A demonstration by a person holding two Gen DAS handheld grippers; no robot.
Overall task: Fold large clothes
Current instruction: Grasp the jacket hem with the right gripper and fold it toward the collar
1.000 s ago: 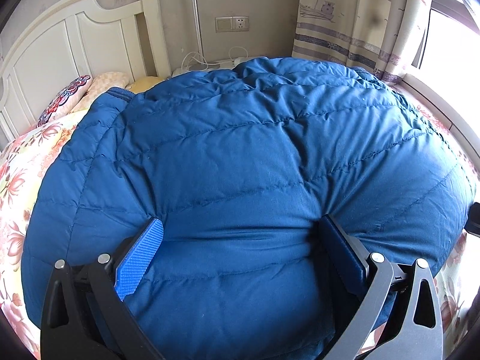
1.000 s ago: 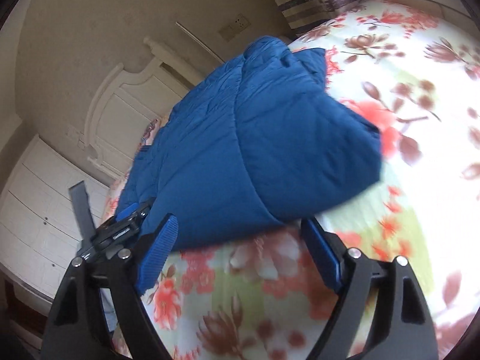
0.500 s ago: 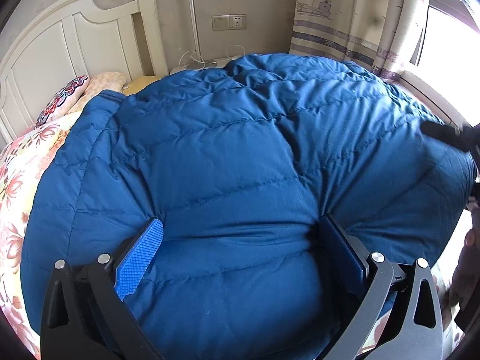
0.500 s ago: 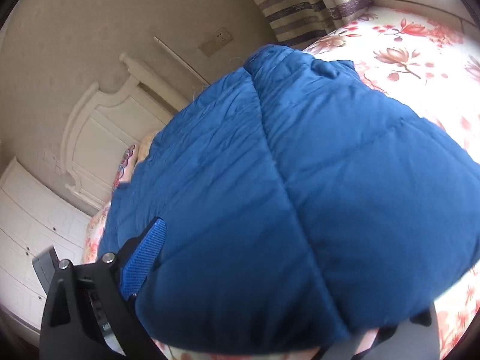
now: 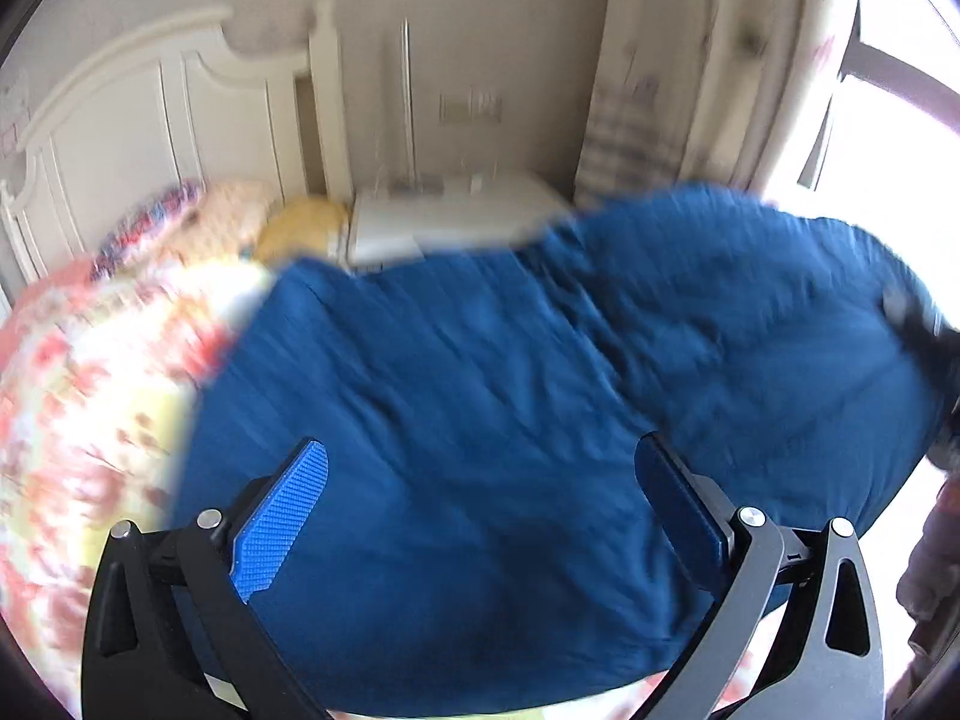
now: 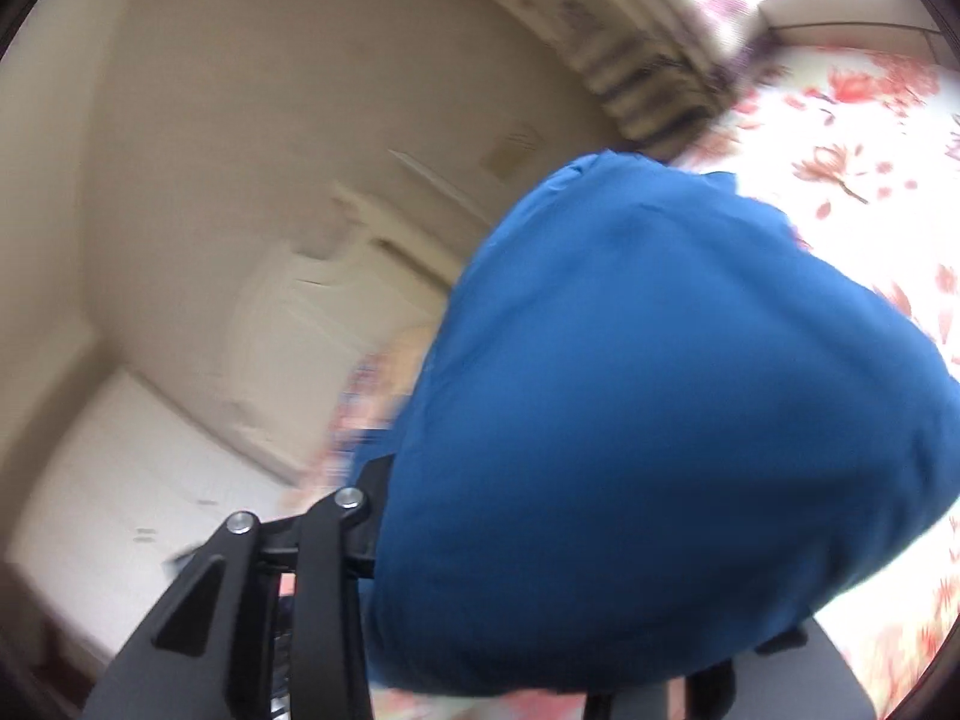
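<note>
Your right gripper (image 6: 540, 630) had just been closing, and the puffy blue quilted down jacket (image 5: 480, 432) filled the space between its fingers. The pads were hidden under the fabric, so a firm pinch was likely but could not be confirmed. Compared with a second earlier, the jacket's near edge had come up off the bed: in the left wrist view the headboard, nightstand and far bedding were now exposed behind it, where the jacket had previously covered them. Both views were smeared by motion. Judged from this, you had begun the lift that carries one side of the jacket over for a fold.

Your left gripper (image 5: 480, 528) stood spread wide, its blue ribbed pads (image 5: 282, 522) flanking a bulge of jacket without pressing on it.

The jacket lay across the middle of the floral bedspread (image 5: 78, 396), reaching towards the window-side edge. A white panelled headboard (image 5: 150, 132), patterned pillows (image 5: 180, 216), a white nightstand (image 5: 444, 216) and striped curtains (image 5: 648, 90) closed the far end of the room.
</note>
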